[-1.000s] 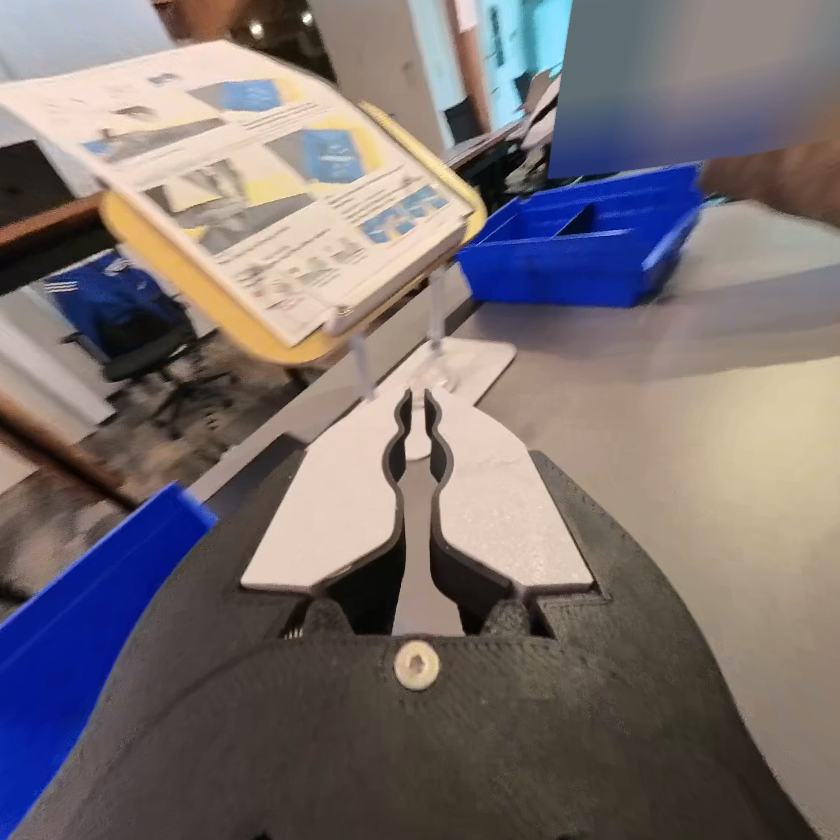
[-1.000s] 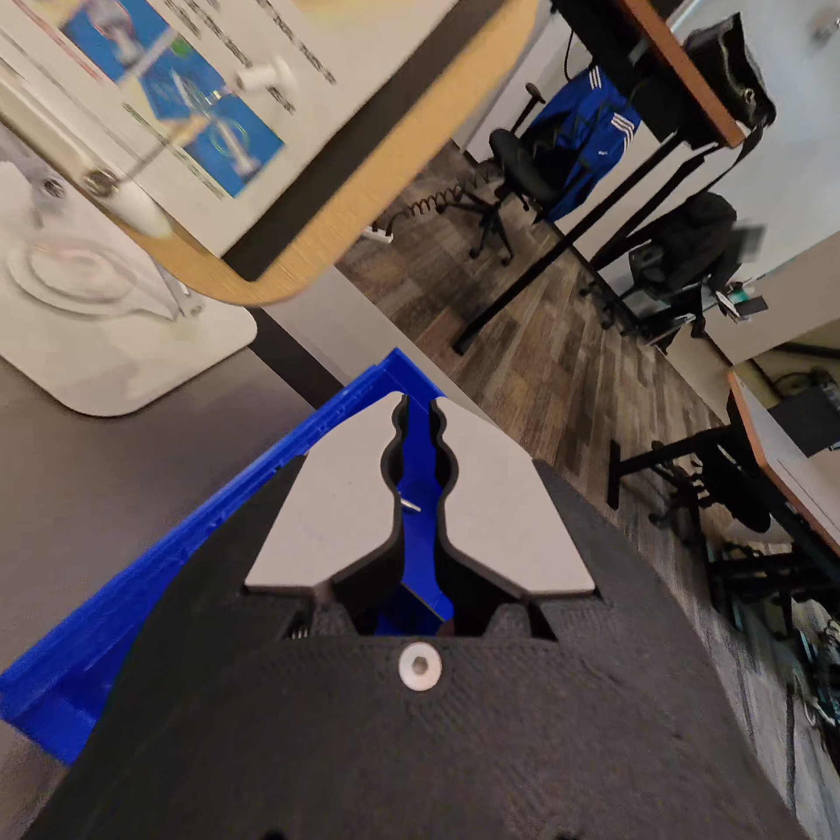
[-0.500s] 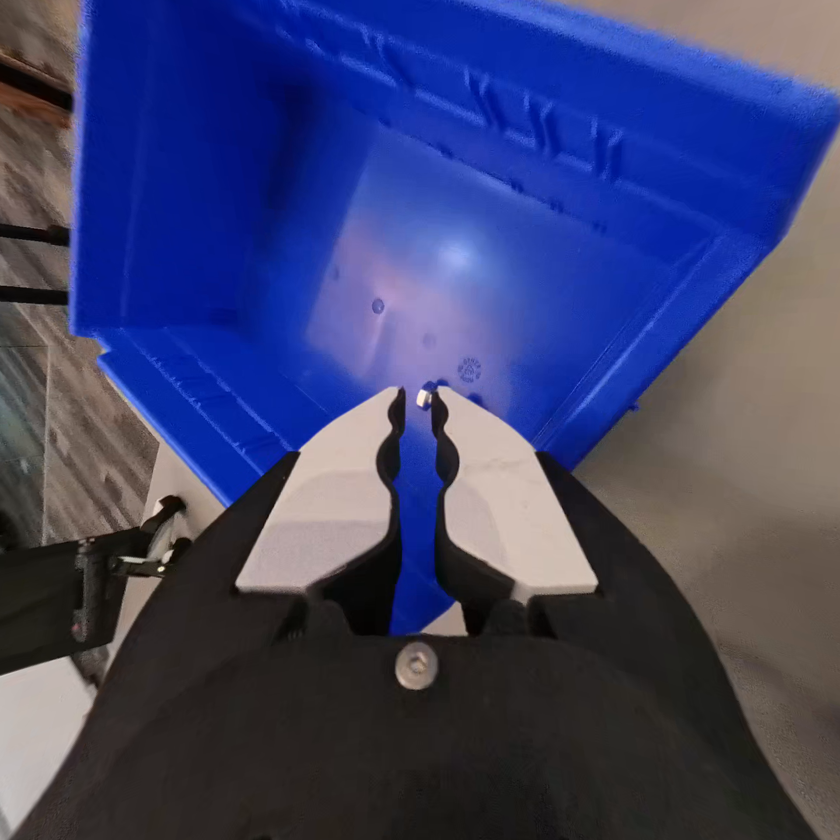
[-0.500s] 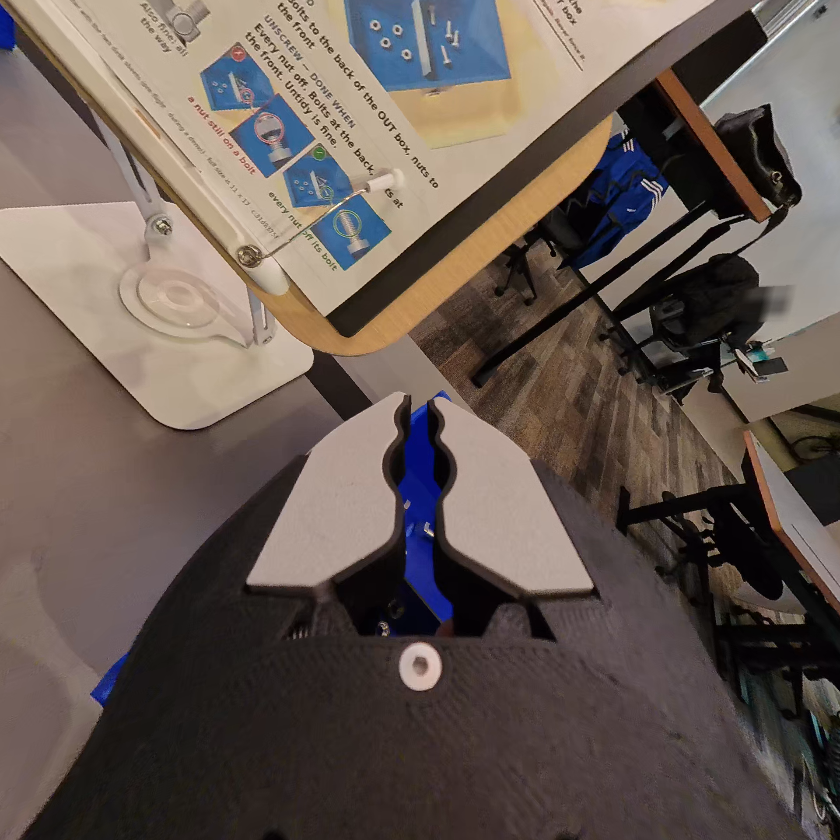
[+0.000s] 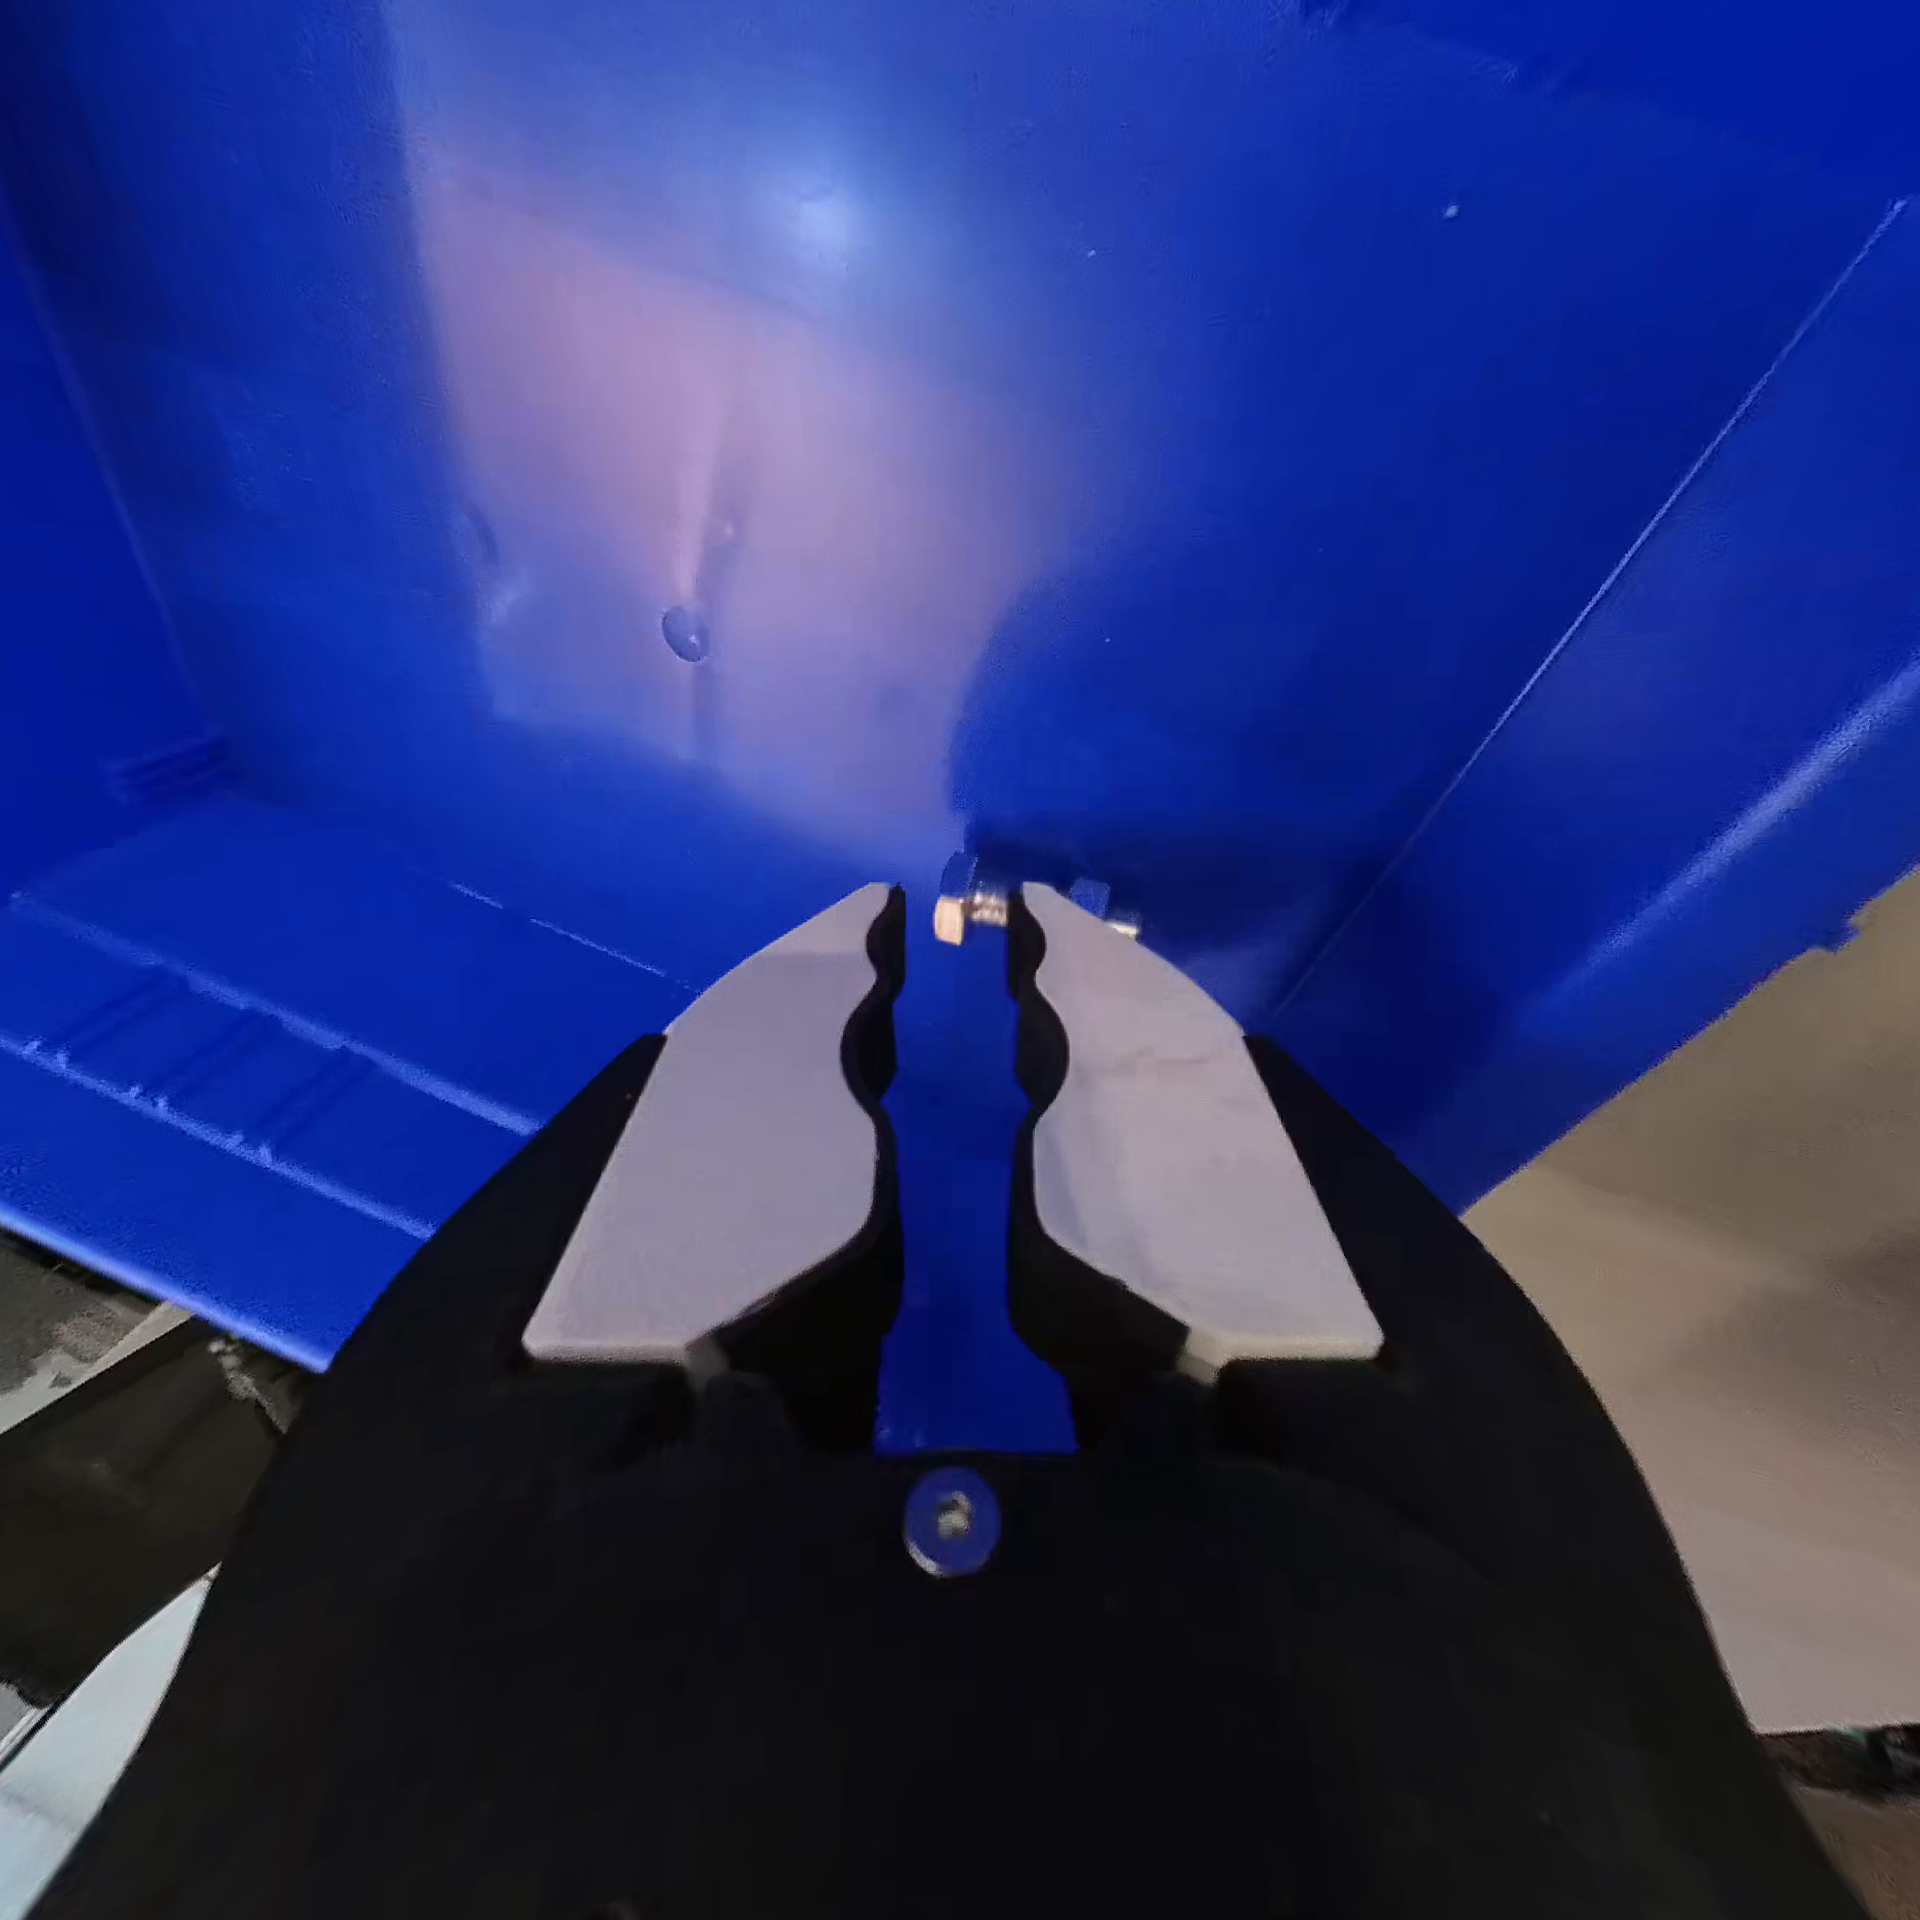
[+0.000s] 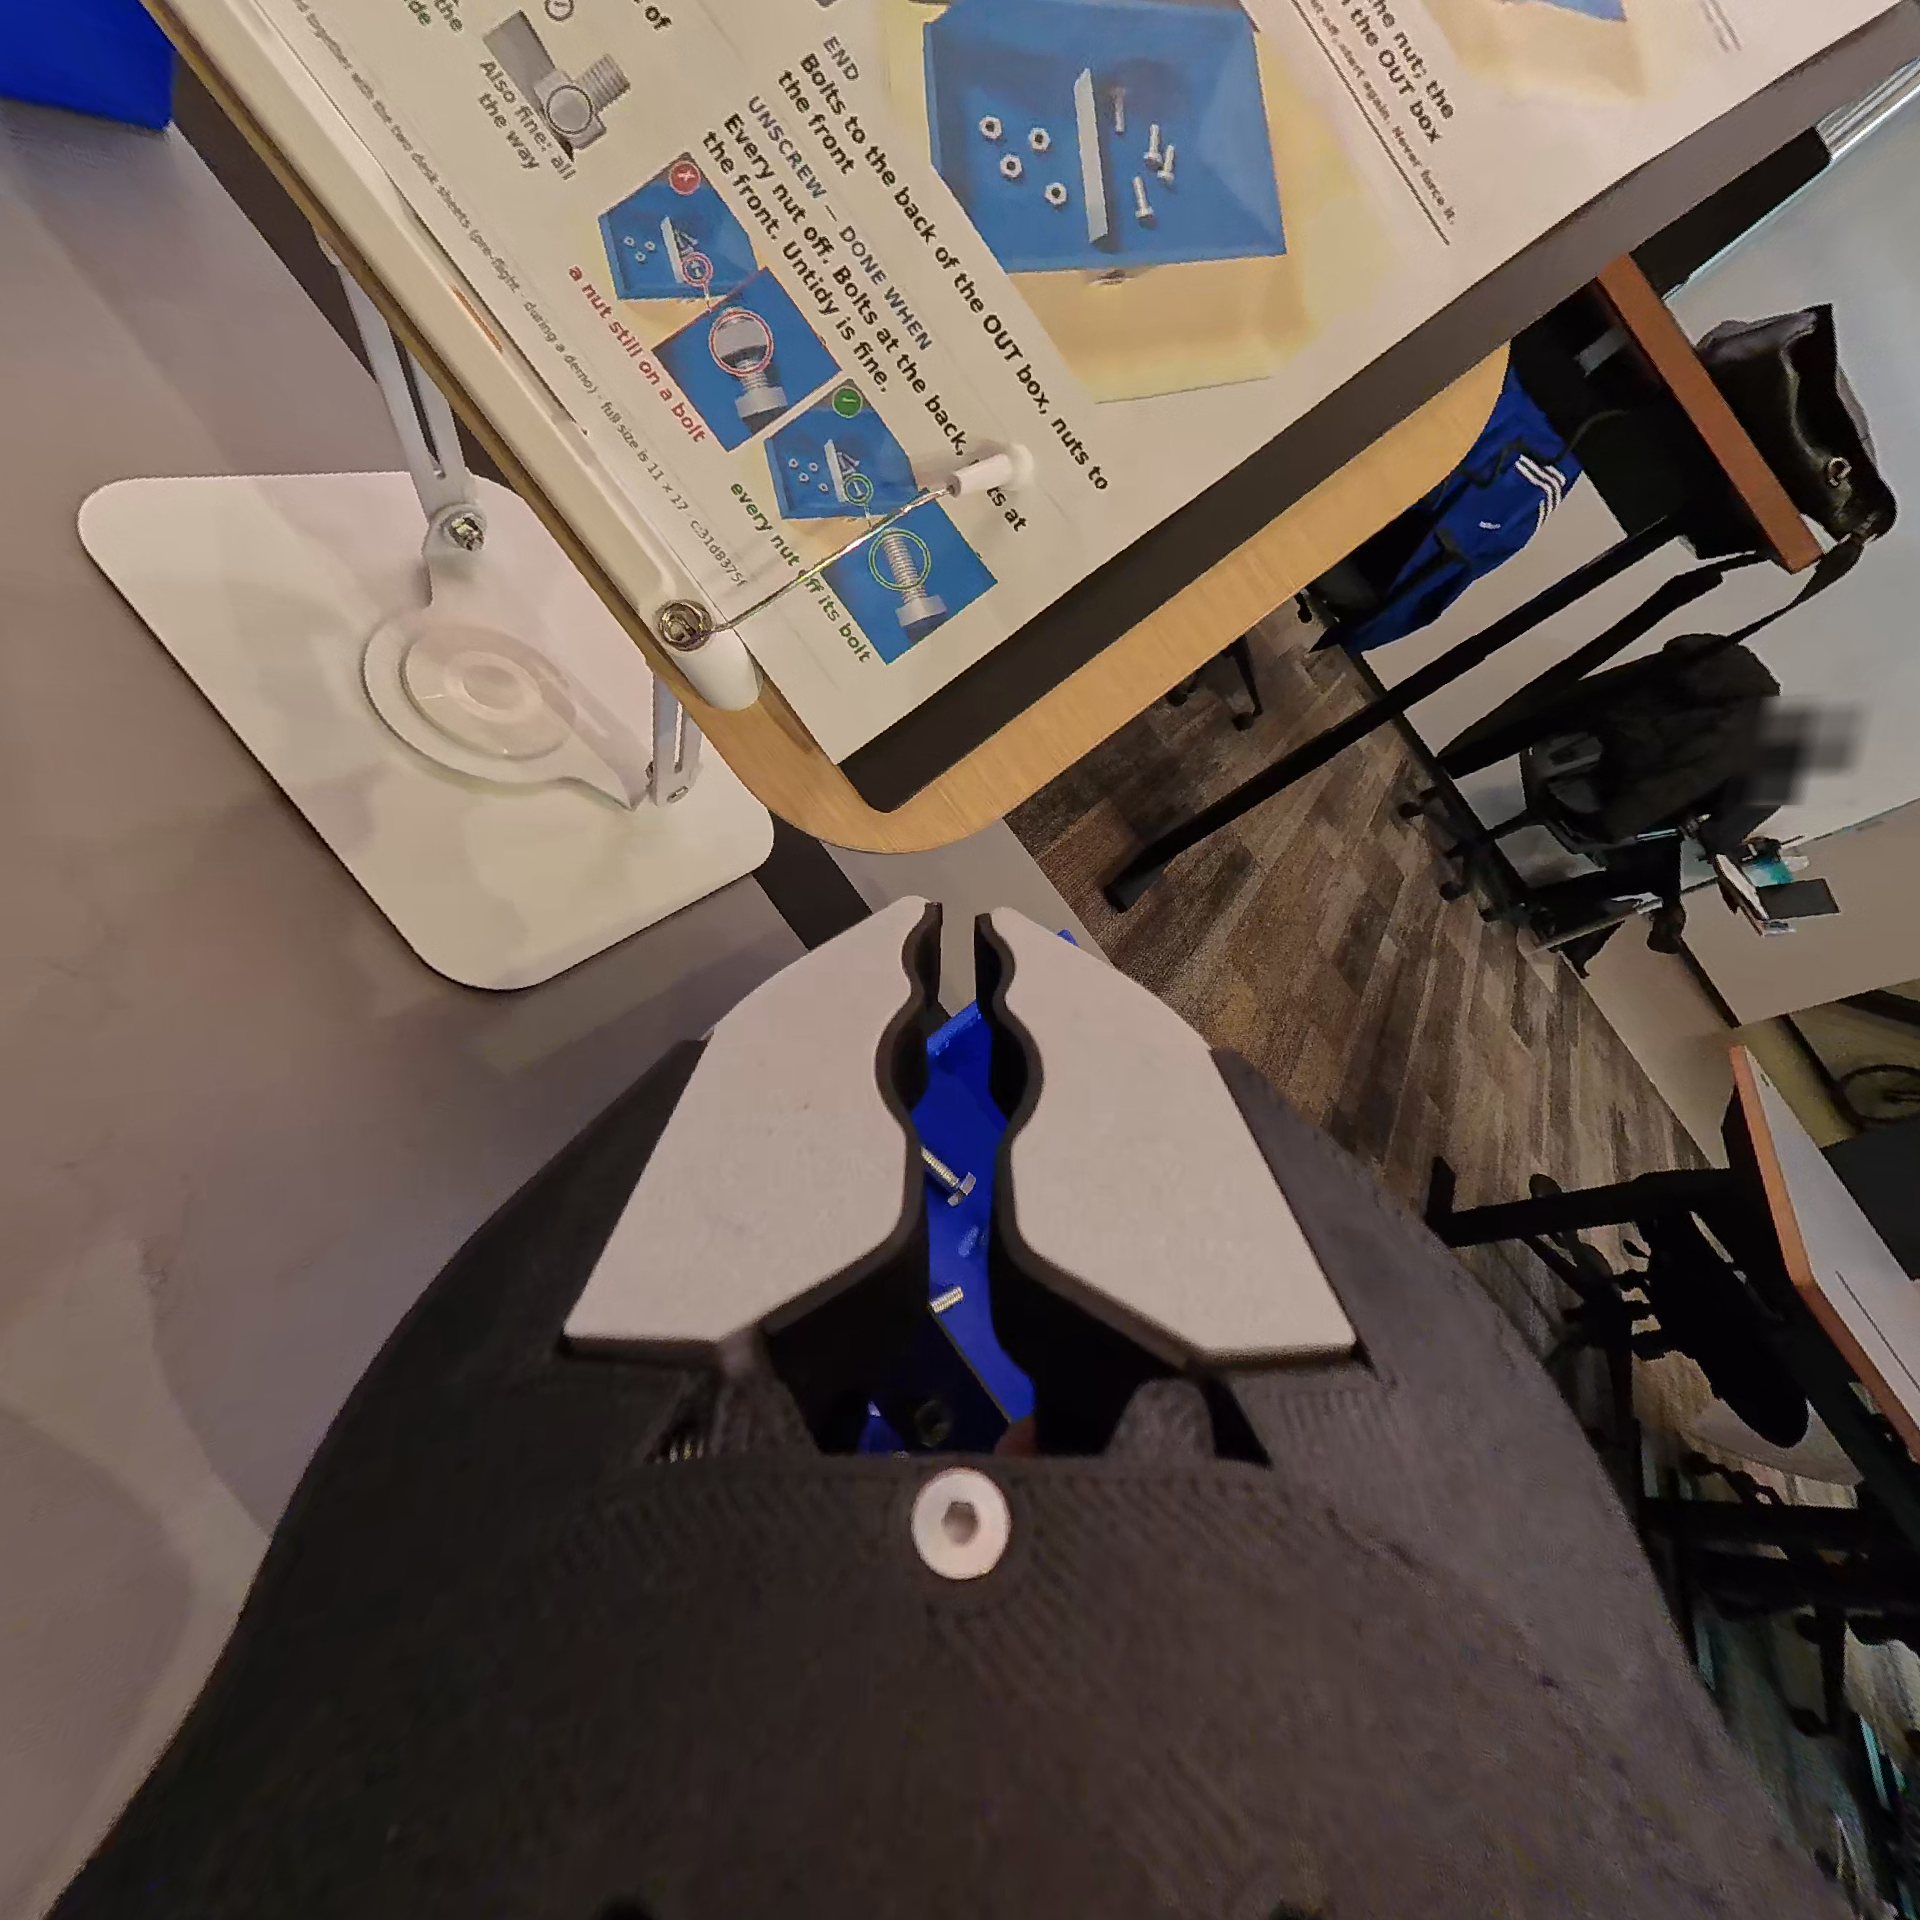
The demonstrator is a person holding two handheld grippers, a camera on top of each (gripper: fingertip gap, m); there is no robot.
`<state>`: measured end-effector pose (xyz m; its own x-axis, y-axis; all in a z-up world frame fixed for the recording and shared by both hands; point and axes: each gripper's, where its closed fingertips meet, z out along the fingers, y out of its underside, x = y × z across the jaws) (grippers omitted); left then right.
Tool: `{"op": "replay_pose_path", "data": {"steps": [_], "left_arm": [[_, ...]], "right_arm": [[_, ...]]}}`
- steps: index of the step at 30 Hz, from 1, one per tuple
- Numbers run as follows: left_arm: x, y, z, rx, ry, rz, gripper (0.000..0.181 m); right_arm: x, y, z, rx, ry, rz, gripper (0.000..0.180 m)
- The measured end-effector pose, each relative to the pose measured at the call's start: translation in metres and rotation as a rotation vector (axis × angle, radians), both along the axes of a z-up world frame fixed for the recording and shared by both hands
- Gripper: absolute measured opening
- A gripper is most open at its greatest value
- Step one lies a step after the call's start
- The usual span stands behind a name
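Left wrist view: left gripper (image 5: 954, 902) dipped inside blue bin (image 5: 312, 987), jaws parted by a narrow gap, holding nothing. Small silver bolt w/ nut (image 5: 966, 914) lying on bin floor just past fingertips, nearer the right finger, not yet pinched. A 2nd bit of hardware (image 5: 1101, 902) peeking out beside that finger, partly hidden. Rest of bin floor glossy, w/ glare.

Judged handling: bolt light, stiff, smooth metal, round shank, so prone to roll or skid on slick plastic. Best taken across the hex head or nut flats, fingertips square to it.

Right wrist view: right gripper (image 6: 956, 914) above a blue bin (image 6: 966, 1049), jaws nearly together w/ a slim gap, nothing between them. 2 loose bolts (image 6: 945, 1174) visible in that bin through the gap, well below fingertips. White stand base (image 6: 260, 644) on grey table (image 6: 156, 1143) beyond bin, carrying a printed sheet (image 6: 1039, 260) on a wooden board (image 6: 1195, 665).
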<state>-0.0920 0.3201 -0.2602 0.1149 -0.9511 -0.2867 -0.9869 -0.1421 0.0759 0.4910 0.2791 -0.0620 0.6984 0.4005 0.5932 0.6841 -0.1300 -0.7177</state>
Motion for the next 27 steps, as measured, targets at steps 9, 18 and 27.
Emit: {"op": "replay_pose_path", "data": {"steps": [9, 18, 27], "left_arm": [[-0.006, -0.004, -0.015, -0.122, 0.032, 0.068, 0.007], [-0.004, 0.008, 0.001, 0.005, -0.023, 0.071, 0.006], [0.033, 0.016, 0.088, 0.402, -0.406, 0.11, 0.006]], "right_arm": [[-0.003, 0.0, -0.001, 0.003, -0.008, 0.007, 0.006], [-0.012, -0.006, 0.006, 0.02, -0.001, 0.031, 0.005], [-0.068, -0.042, 0.036, 0.089, 0.028, 0.196, 0.003]]}}
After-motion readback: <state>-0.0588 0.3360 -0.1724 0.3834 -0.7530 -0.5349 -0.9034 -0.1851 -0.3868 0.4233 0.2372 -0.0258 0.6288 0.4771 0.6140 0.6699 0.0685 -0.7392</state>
